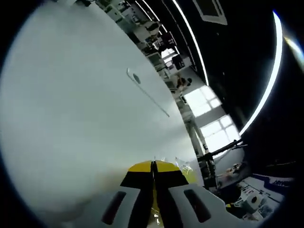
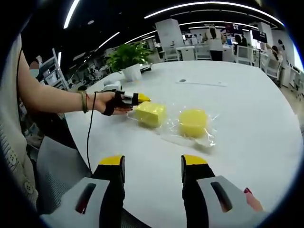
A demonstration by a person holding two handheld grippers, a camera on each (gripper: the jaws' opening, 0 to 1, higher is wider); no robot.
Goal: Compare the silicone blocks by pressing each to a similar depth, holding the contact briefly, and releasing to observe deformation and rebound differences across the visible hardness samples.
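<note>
Two yellow silicone blocks lie in clear plastic bags on the white table point(image 2: 247, 118): a squarish block point(image 2: 151, 114) on the left and a rounder block point(image 2: 193, 122) to its right. A hand holds my left gripper point(image 2: 138, 99) with its yellow tips against the squarish block's left edge. In the left gripper view the left gripper point(image 1: 153, 165) has its jaws together, and a bit of yellow block and plastic point(image 1: 189, 172) shows just past them. My right gripper point(image 2: 153, 164) is open, hanging nearer than both blocks with nothing between its fingers.
A potted plant point(image 2: 127, 56) stands at the table's far left. A thin flat strip point(image 2: 199, 82) lies at the far middle, also visible as a strip point(image 1: 145, 90). A grey chair point(image 2: 57, 166) sits near the front left. Desks and people stand beyond the table.
</note>
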